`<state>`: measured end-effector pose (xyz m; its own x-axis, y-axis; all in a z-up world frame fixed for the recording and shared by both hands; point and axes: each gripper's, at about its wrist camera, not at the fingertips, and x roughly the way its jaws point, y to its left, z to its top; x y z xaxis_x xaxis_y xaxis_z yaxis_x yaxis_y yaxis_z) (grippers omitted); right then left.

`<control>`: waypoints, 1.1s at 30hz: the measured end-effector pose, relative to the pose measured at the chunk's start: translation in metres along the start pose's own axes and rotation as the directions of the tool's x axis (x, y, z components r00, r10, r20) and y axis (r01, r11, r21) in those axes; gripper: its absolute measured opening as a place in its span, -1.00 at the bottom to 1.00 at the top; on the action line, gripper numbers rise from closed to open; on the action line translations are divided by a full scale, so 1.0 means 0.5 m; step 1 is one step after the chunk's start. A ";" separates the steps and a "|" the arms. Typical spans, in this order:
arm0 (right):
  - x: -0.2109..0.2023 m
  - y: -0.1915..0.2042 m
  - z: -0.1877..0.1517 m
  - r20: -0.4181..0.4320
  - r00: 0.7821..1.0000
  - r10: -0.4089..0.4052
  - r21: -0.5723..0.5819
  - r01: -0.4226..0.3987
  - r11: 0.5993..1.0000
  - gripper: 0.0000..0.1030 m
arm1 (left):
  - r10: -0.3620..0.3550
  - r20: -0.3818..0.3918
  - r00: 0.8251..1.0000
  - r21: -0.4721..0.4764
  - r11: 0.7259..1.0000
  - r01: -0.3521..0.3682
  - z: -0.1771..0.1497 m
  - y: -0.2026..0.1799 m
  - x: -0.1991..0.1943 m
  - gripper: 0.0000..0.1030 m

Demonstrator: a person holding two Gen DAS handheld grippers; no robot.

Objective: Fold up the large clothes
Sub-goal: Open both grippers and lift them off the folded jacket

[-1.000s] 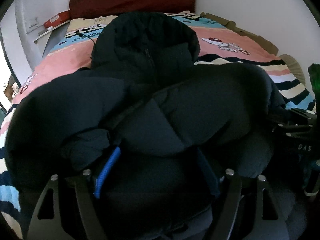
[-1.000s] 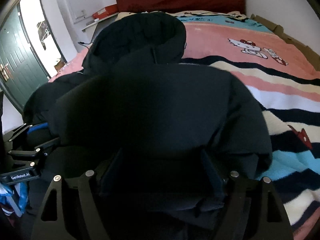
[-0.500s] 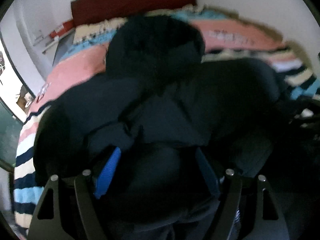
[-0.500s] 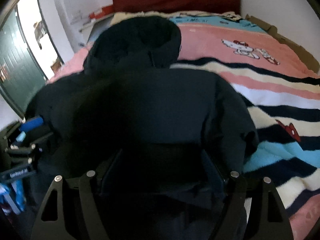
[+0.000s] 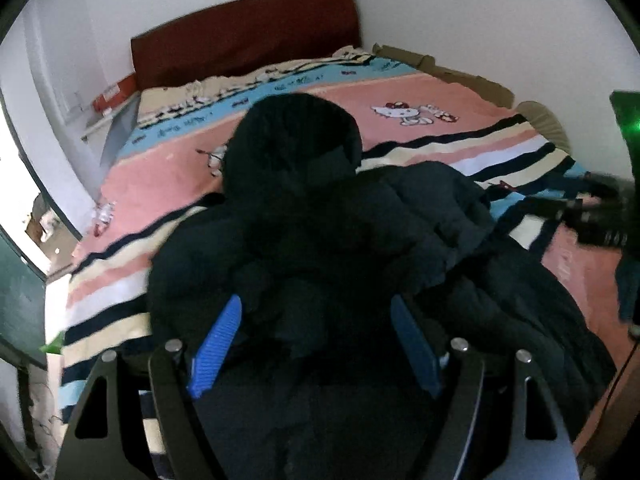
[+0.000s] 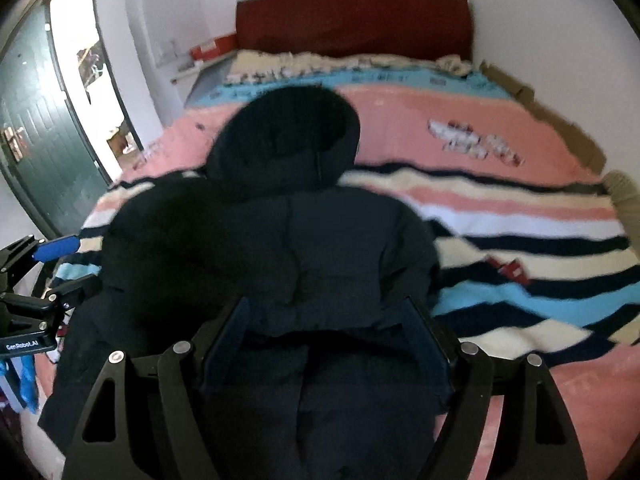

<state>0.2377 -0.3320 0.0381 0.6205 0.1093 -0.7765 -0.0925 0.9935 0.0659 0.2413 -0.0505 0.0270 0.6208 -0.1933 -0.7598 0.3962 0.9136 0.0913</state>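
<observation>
Room: white walls, a dark red headboard [image 5: 244, 36] at the far end, a green door [image 6: 36, 136] at the left in the right wrist view.
Bed: a striped pink, cream, blue and navy blanket [image 6: 520, 216] covers it; a cartoon cat print [image 5: 404, 114] lies on the pink band.
Jacket: a dark, puffy hooded jacket [image 5: 320, 240] lies on the blanket's near half, hood [image 6: 288, 136] toward the headboard, hem toward the cameras.
Left tongs: the left tongs [image 5: 316, 340] stand wide, blue pads on either side of a thick bunch of the hem; whether the pads press on it I cannot tell.
Right tongs: the right tongs [image 6: 324, 340] stand just as wide over the hem's other end; the pads are too dark against the fabric to show a grip.
Handling: likely soft, bulky and springy, light for its size, with a slippery shell; padding will push back against a crease.
Hold: probably best at the hem's two corners, pinching both layers, so the lower half can be carried up toward the hood.
</observation>
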 end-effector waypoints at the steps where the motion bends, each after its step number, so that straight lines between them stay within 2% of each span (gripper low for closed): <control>1: -0.017 0.001 0.003 0.010 1.000 -0.006 -0.004 0.006 1.000 0.53 | 0.004 0.007 1.000 0.000 1.000 -0.004 0.001 0.009 -0.021 0.48; 5: -0.096 -0.007 0.022 0.069 0.997 -0.024 -0.007 0.025 1.000 0.53 | 0.042 0.036 0.998 -0.014 0.999 -0.041 0.000 0.050 -0.082 0.48; 9: -0.148 -0.010 0.036 0.107 0.994 -0.033 -0.012 0.034 0.999 0.53 | 0.048 0.049 0.998 -0.059 0.997 -0.045 -0.002 0.097 -0.114 0.48; 15: -0.172 -0.014 0.071 0.136 0.990 -0.038 -0.024 0.042 0.999 0.53 | 0.052 0.066 0.996 -0.110 0.993 -0.045 0.023 0.165 -0.133 0.48; 20: -0.171 -0.037 0.137 0.168 0.986 0.001 0.019 -0.004 1.000 0.54 | 0.028 0.087 0.996 -0.150 0.989 -0.014 0.082 0.223 -0.123 0.48; 23: -0.147 -0.052 0.191 0.171 0.985 -0.005 0.033 0.000 0.999 0.60 | 0.029 0.077 0.997 -0.134 0.991 -0.019 0.134 0.246 -0.094 0.48; 25: -0.122 -0.060 0.233 0.170 0.985 -0.033 0.019 0.030 0.999 0.62 | 0.033 0.074 0.997 -0.117 0.993 -0.024 0.172 0.259 -0.069 0.48; 29: -0.061 -0.074 0.307 0.165 0.986 -0.039 0.008 0.038 0.999 0.64 | 0.020 0.071 0.997 -0.123 0.992 -0.011 0.261 0.288 0.016 0.48; 33: 0.035 -0.082 0.376 0.150 0.988 -0.041 -0.015 0.044 0.999 0.67 | -0.010 0.063 0.998 -0.154 0.988 0.019 0.333 0.310 0.125 0.48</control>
<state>0.3989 -0.3651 0.1396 0.7334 0.0715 -0.6760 -0.0765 0.9968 0.0225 0.4542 0.0197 0.1007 0.6586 -0.2243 -0.7183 0.2991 0.9539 -0.0237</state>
